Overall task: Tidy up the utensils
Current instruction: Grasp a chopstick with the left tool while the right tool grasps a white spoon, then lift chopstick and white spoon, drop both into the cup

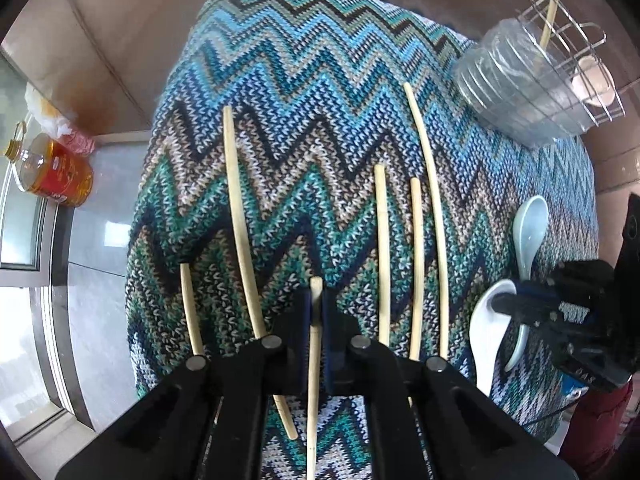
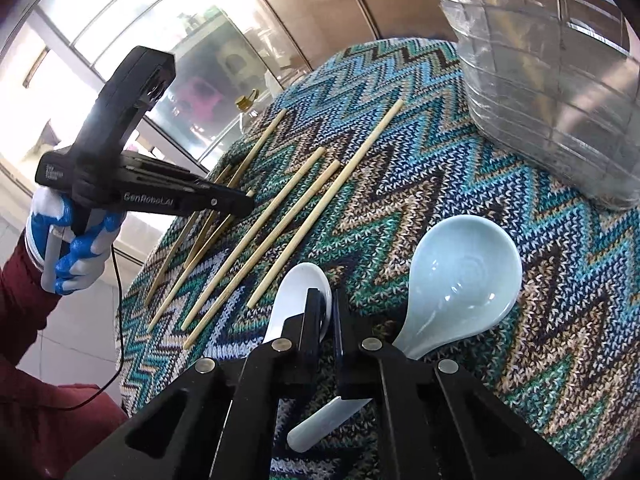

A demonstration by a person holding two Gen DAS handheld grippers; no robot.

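Left wrist view: left hand-held gripper (image 1: 316,320) is clenched on one pale bamboo chopstick (image 1: 313,380), low over the zigzag-knit blue-green cloth (image 1: 280,100) covering the tabletop. Right hand-held gripper (image 2: 330,320) pinches the rim of a white ceramic soup spoon (image 2: 294,300); a pale blue ceramic soup spoon (image 2: 460,276) lies just beside it. Five more loose chopsticks (image 1: 428,200) lie scattered on the cloth. The wire utensil rack with clear plastic cup (image 1: 532,92) sits at the far corner and already holds one chopstick and a white spoon (so barely started, I'd judge). Rack top is cropped, and whether the gripped spoon is lifted is unclear.
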